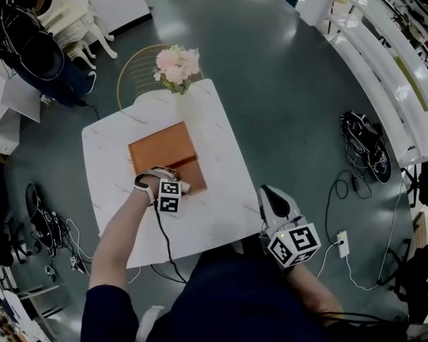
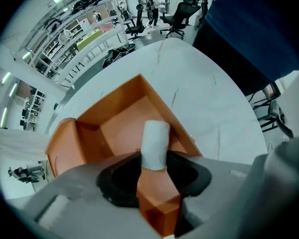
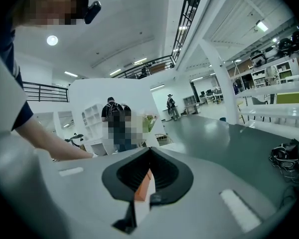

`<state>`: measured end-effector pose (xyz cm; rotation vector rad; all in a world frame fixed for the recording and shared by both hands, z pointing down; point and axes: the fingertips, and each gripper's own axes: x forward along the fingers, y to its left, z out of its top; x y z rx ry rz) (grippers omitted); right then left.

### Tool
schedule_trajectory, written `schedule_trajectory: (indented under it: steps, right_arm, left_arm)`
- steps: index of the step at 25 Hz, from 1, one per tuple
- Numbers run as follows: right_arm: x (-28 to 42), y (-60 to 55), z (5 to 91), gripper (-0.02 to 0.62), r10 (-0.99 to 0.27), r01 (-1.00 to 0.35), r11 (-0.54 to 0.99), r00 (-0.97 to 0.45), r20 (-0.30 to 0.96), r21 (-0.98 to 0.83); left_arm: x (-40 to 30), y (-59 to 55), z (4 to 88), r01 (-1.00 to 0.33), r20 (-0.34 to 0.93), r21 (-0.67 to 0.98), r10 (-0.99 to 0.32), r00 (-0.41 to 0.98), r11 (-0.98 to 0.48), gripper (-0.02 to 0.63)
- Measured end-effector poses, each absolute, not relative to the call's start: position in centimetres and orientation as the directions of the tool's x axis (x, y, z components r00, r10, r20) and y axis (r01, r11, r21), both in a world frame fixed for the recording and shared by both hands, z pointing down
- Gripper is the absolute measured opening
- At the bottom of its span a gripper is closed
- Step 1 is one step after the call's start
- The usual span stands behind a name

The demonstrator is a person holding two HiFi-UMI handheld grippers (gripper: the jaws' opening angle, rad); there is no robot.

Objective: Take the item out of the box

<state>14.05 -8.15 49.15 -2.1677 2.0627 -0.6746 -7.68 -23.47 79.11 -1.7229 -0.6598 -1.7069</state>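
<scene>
An orange box (image 1: 164,148) lies open on the white marble table (image 1: 214,216); its lid is flat behind it. My left gripper (image 1: 184,187) is at the box's near edge and points into it. In the left gripper view an orange finger with a white tip (image 2: 155,142) hangs over the box's bare orange floor (image 2: 122,126). I see no separate item there, and whether the jaws stand apart does not show. My right gripper (image 1: 267,191) is held off the table's right edge near my body, its jaws (image 3: 144,185) together on nothing.
A vase of pink flowers (image 1: 177,66) stands at the table's far edge, with a gold wire chair (image 1: 137,73) behind it. Cables (image 1: 364,148) and a power strip (image 1: 341,242) lie on the green floor to the right. Bags (image 1: 36,55) and white chairs (image 1: 78,20) stand far left.
</scene>
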Motion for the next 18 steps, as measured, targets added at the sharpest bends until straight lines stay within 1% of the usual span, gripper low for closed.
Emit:
schedule_trajectory:
  steps: [4, 10, 14, 18]
  right_arm:
    - [13.8, -8.9, 49.3, 0.003, -0.966, -0.932, -0.072, -0.024, 0.259, -0.355]
    - [12.7, -9.6, 49.2, 0.003, -0.959, -0.936, -0.006, -0.094, 0.266, -0.352]
    - [10.9, -11.2, 48.7, 0.003, -0.954, -0.932, 0.062, -0.161, 0.254, -0.358]
    - [9.4, -12.3, 48.3, 0.003, -0.94, -0.919, 0.141, -0.24, 0.24, -0.368]
  left_arm:
    - [-7.7, -24.2, 78.5, 0.686, 0.992, -0.122, -0.102, 0.069, -0.718, 0.167]
    - [-7.9, -25.8, 76.0, 0.56, 0.967, -0.255, -0.217, 0.135, -0.788, 0.167]
    - [-9.1, -26.5, 73.0, 0.394, 0.941, -0.329, -0.263, 0.212, -0.859, 0.167]
    - [-9.6, -27.0, 68.8, 0.169, 0.882, -0.433, -0.377, 0.283, -0.886, 0.168]
